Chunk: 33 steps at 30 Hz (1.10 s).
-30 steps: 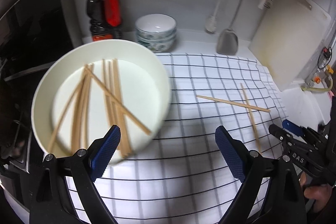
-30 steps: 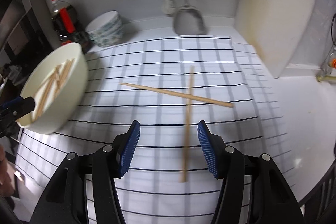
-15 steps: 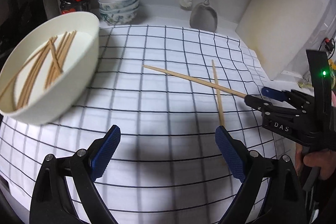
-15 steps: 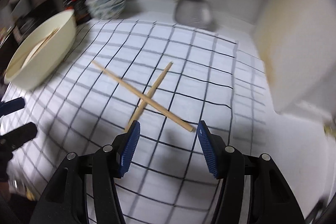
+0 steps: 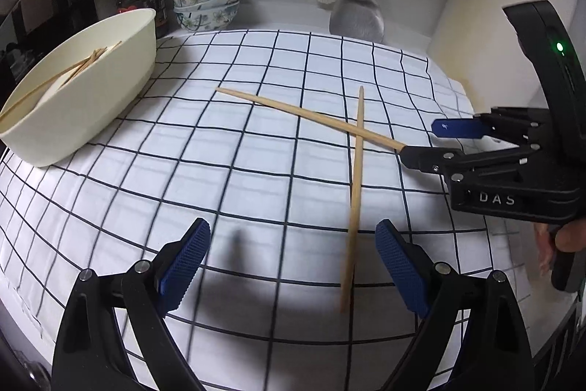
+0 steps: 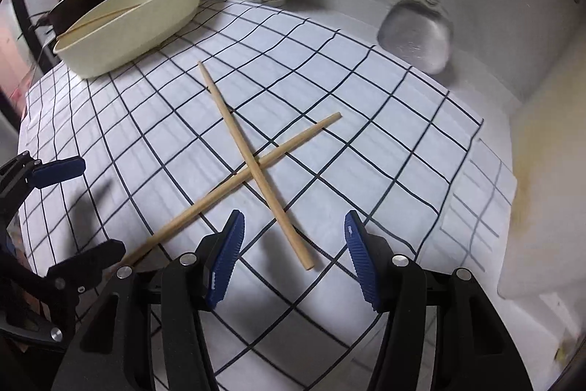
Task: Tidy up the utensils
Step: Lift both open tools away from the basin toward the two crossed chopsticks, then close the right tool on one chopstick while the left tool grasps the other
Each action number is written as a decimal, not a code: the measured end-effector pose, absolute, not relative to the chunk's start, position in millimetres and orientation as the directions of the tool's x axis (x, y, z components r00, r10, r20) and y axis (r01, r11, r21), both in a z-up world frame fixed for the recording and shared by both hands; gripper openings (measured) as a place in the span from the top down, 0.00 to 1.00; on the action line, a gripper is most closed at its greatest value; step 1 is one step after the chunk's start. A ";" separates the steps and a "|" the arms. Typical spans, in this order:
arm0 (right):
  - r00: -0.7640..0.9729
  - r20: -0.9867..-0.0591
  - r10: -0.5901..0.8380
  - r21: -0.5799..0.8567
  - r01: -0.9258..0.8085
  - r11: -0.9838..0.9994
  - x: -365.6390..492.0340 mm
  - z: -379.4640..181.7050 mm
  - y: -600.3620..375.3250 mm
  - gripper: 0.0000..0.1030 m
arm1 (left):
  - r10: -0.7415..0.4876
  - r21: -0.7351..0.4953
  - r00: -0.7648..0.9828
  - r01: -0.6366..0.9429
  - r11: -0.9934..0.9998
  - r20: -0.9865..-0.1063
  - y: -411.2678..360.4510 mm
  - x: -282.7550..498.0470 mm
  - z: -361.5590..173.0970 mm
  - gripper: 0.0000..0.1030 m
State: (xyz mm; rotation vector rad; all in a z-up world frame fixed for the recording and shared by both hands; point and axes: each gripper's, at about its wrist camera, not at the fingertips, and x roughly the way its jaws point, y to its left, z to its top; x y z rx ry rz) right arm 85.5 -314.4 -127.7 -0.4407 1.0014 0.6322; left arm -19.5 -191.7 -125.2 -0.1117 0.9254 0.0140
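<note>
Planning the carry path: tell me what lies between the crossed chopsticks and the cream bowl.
Only bare checked cloth lies between the crossed chopsticks and the cream bowl, per both wrist views.
</note>
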 end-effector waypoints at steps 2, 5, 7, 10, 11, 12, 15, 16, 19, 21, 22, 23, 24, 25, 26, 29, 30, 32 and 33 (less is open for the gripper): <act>0.377 -0.878 0.296 -0.053 -0.691 0.721 87.6 -130.0 -314.0 0.47 | -0.029 -0.080 0.600 -0.059 0.995 -0.799 -197.5 -19.3 -127.3 0.13; 0.368 -0.882 0.294 -0.071 -0.722 0.689 88.5 -133.7 -311.6 0.47 | -0.017 -0.060 0.603 -0.050 0.997 -0.797 -208.5 -19.0 -130.5 0.13; 0.356 -0.886 0.296 -0.075 -0.741 0.667 91.2 -136.2 -310.0 0.47 | 0.001 -0.036 0.603 -0.049 0.998 -0.798 -214.4 -17.9 -133.5 0.13; 0.349 -0.889 0.295 -0.083 -0.759 0.646 93.6 -139.0 -308.3 0.48 | 0.024 -0.009 0.591 -0.053 0.999 -0.806 -218.5 -13.8 -139.1 0.13; 0.348 -0.890 0.295 -0.085 -0.762 0.642 93.7 -139.9 -307.3 0.49 | 0.029 -0.005 0.583 -0.057 0.998 -0.812 -218.2 -12.6 -140.6 0.13; 0.348 -0.890 0.294 -0.090 -0.768 0.634 94.5 -141.3 -305.8 0.51 | 0.035 -0.002 0.569 -0.064 0.998 -0.821 -217.7 -10.3 -143.4 0.13; 0.334 -0.894 0.298 -0.088 -0.783 0.616 97.4 -146.1 -301.1 0.53 | 0.045 0.002 0.558 -0.078 0.997 -0.828 -216.0 -8.5 -147.3 0.12; 0.333 -0.894 0.300 -0.088 -0.786 0.612 96.1 -147.0 -299.8 0.55 | 0.048 0.004 0.557 -0.079 0.997 -0.829 -216.3 -8.2 -147.5 0.12; 0.329 -0.889 0.319 -0.078 -0.795 0.602 95.5 -147.3 -297.0 0.60 | 0.046 0.003 0.556 -0.079 0.997 -0.830 -218.5 -7.8 -147.4 0.13; 0.320 -0.889 0.329 -0.069 -0.802 0.593 95.7 -147.4 -294.9 0.64 | 0.045 -0.002 0.558 -0.083 0.997 -0.829 -219.3 -7.2 -147.4 0.15; 0.322 -0.888 0.329 -0.075 -0.807 0.586 95.1 -147.6 -293.1 0.65 | 0.045 -0.001 0.563 -0.081 0.997 -0.826 -220.7 -6.8 -147.3 0.17; 0.328 -0.885 0.329 -0.086 -0.811 0.579 94.4 -147.9 -291.5 0.65 | 0.042 0.000 0.569 -0.073 0.997 -0.821 -222.9 -6.9 -146.9 0.21; 0.331 -0.884 0.330 -0.089 -0.812 0.576 93.7 -147.7 -291.5 0.65 | 0.039 0.002 0.574 -0.066 0.998 -0.818 -225.3 -6.8 -146.3 0.26; 0.331 -0.883 0.334 -0.088 -0.814 0.574 94.0 -147.9 -291.3 0.65 | 0.036 0.002 0.578 -0.059 0.998 -0.815 -227.2 -7.2 -145.8 0.28; 0.328 -0.883 0.337 -0.084 -0.816 0.572 94.8 -148.1 -290.9 0.66 | 0.032 0.001 0.581 -0.053 0.999 -0.813 -229.2 -8.2 -145.4 0.32; 0.311 -0.884 0.350 -0.068 -0.825 0.561 94.8 -148.5 -289.3 0.74 | 0.022 -0.003 0.585 -0.042 0.999 -0.811 -230.8 -9.2 -145.0 0.38; 0.311 -0.883 0.351 -0.072 -0.830 0.554 92.9 -148.5 -288.2 0.79 | 0.021 -0.004 0.586 -0.042 0.999 -0.810 -230.6 -9.4 -144.7 0.42; 0.308 -0.884 0.352 -0.077 -0.837 0.542 90.6 -148.5 -287.1 0.85 | 0.014 -0.009 0.589 -0.037 0.999 -0.808 -231.3 -9.4 -143.8 0.53; 0.310 -0.884 0.351 -0.083 -0.841 0.534 88.7 -148.7 -286.0 0.88 | 0.008 -0.011 0.593 -0.030 0.999 -0.805 -232.4 -9.8 -143.3 0.59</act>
